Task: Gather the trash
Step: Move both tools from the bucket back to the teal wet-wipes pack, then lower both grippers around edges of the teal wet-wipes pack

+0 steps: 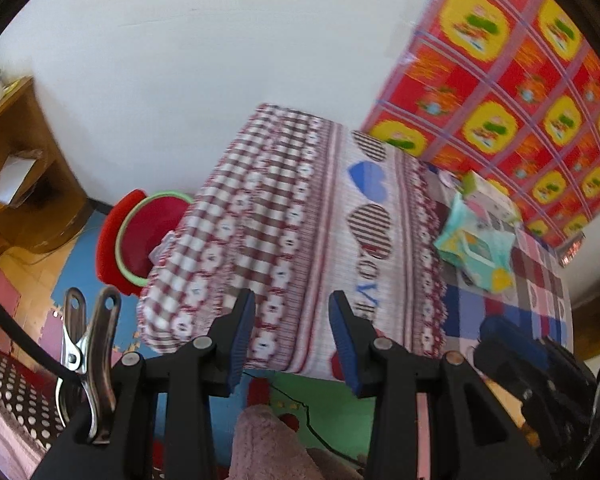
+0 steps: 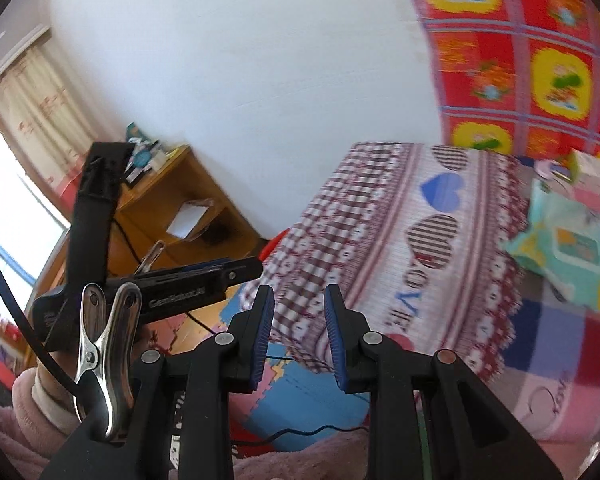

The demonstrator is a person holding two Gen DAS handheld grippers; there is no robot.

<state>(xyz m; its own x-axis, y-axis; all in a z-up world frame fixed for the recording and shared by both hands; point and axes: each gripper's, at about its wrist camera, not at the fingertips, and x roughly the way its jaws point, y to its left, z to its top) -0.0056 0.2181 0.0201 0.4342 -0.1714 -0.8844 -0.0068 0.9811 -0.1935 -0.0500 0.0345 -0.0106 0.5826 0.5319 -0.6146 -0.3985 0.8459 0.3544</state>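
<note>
Both tongs, left (image 1: 292,336) and right (image 2: 300,332), hang open and empty above the bed (image 1: 300,216). A teal wipes packet (image 1: 476,248) lies on the bedspread beside a box (image 1: 490,196). A red bin (image 1: 140,236) stands on the floor.

Patterned bedspread (image 1: 300,216), wooden shelf (image 2: 180,216) (left) — red-yellow wall cloth (image 1: 500,80)

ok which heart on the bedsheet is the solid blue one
The middle heart of the row; the hearts above and below it are dark striped.
</note>
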